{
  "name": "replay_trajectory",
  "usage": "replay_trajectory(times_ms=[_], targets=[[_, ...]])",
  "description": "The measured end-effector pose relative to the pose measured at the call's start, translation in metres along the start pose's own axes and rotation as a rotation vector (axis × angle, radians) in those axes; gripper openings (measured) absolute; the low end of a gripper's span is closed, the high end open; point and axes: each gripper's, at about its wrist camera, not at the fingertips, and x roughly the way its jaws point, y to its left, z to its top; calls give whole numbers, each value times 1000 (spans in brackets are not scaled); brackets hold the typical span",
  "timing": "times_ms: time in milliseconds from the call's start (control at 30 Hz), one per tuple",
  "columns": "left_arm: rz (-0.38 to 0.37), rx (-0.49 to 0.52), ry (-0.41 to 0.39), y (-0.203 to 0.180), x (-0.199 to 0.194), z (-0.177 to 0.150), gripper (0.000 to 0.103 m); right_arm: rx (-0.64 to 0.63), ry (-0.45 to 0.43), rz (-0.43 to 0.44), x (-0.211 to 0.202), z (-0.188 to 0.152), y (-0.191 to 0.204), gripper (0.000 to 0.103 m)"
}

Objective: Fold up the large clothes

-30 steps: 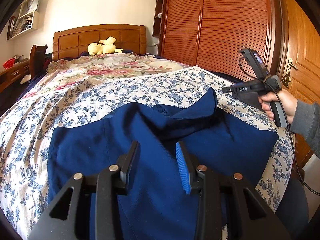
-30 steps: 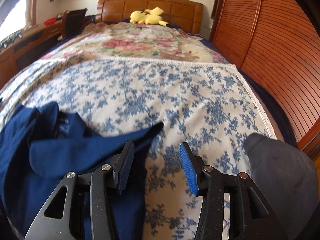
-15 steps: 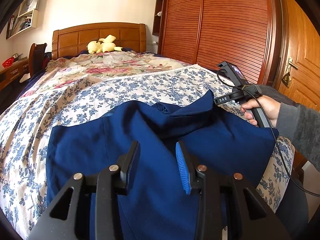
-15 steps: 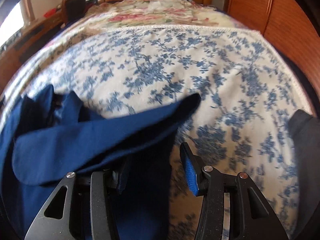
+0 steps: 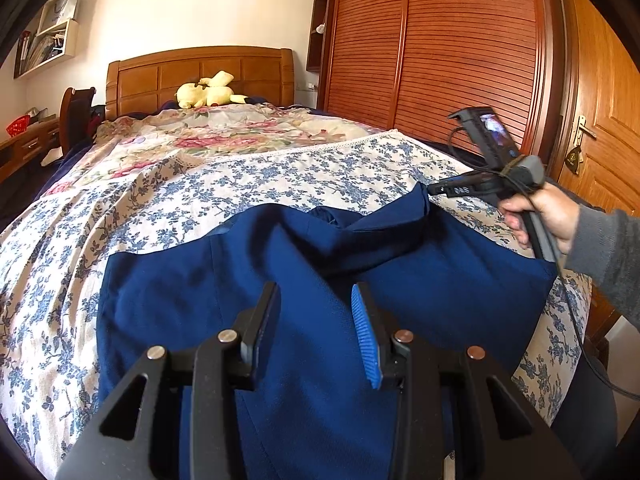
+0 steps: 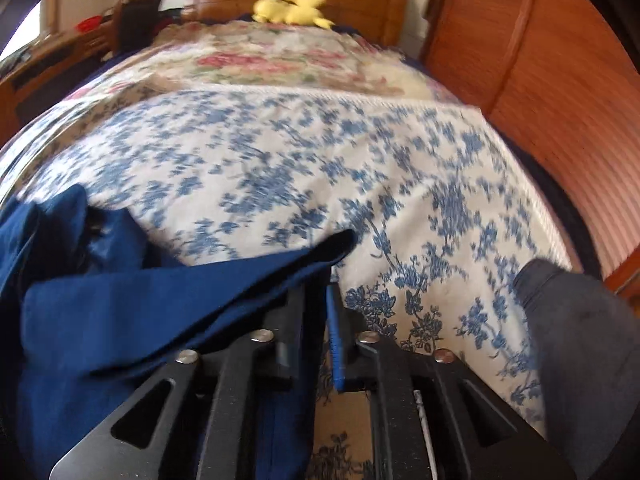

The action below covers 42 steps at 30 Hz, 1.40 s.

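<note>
While the right hand-held gripper (image 6: 326,312) pinches the sleeve tip of the navy garment (image 5: 304,320) spread on the bed (image 5: 200,184), carry it low across the body and lay it flat; the left hand-held gripper (image 5: 314,312) hovers wide above the cloth, ready to pin the fold.

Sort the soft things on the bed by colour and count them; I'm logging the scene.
Navy: 1, garment, pinched by the right gripper; the left gripper is open above it.
Yellow: 1, plush.
Blue floral: 1, sheet.
Pink floral: 1, quilt.
Total: 4
</note>
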Motion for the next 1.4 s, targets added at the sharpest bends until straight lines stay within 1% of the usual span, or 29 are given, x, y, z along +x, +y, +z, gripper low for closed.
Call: replay_trajectory(times_ms=[33, 67, 100, 200, 267, 367, 467, 567, 633, 667, 733, 767, 800, 833, 867, 933, 1033, 1067, 1133, 1167, 1200, 1233, 1267, 1300, 1400], targets=[[1, -1, -2, 1, -1, 0, 35, -27, -16, -1, -9, -3, 6, 37], [3, -2, -3, 2, -2, 0, 35, -53, -33, 1, -18, -5, 12, 52], [5, -4, -5, 3, -3, 0, 35, -76, -51, 3, -25, -8, 20, 55], [8, -11, -10, 5, -7, 0, 35, -142, -88, 54, -48, -14, 44, 59], [11, -15, -13, 7, -9, 0, 35, -190, -100, 106, -60, -18, 66, 60], [16, -18, -16, 10, -11, -1, 35, -262, -115, 164, -70, -20, 97, 60], [19, -23, -18, 13, -14, -1, 35, -324, -91, 213, -66, -20, 125, 60], [22, -25, -21, 15, -16, -2, 35, -385, -40, 208, -48, -20, 145, 60], [24, -26, -22, 17, -17, -2, 35, -425, 3, 182, -32, -20, 153, 60], [25, -26, -22, 18, -18, -2, 35, -453, 28, 152, -20, -18, 158, 60], [27, -28, -22, 20, -19, -2, 35, -487, 50, 117, -5, -12, 160, 34], [28, -29, -22, 22, -20, -2, 35, -496, 61, 113, 1, -7, 159, 15], [29, -30, -23, 23, -20, -3, 35, -494, 61, 111, 5, -1, 157, 11], [30, -33, -24, 25, -20, -3, 35, -491, 50, 102, 5, 3, 154, 10], [31, -35, -23, 26, -20, -3, 35, -491, 23, 79, 8, 13, 153, 7], [34, -38, -20, 29, -19, -3, 35, -480, -22, 47, 10, 30, 152, 6], [39, -43, -16, 32, -18, -3, 35, -444, -41, 28, 18, 54, 151, 7], [39, -44, -15, 32, -18, -3, 35, -445, -44, 18, 19, 59, 153, 8], [40, -45, -15, 33, -18, -3, 35, -452, -61, -26, 24, 69, 158, 21], [41, -45, -14, 33, -18, -3, 35, -438, -80, -63, 24, 73, 156, 31], [42, -45, -13, 34, -18, -3, 35, -418, -92, -85, 24, 78, 154, 39], [43, -45, -12, 33, -17, -3, 35, -382, -99, -97, 24, 84, 148, 42], [43, -45, -11, 34, -17, -4, 35, -346, -99, -94, 24, 90, 141, 45], [44, -45, -9, 34, -17, -4, 35, -324, -96, -94, 24, 93, 135, 45], [44, -46, -9, 34, -17, -4, 35, -283, -79, -73, 23, 91, 116, 45]])
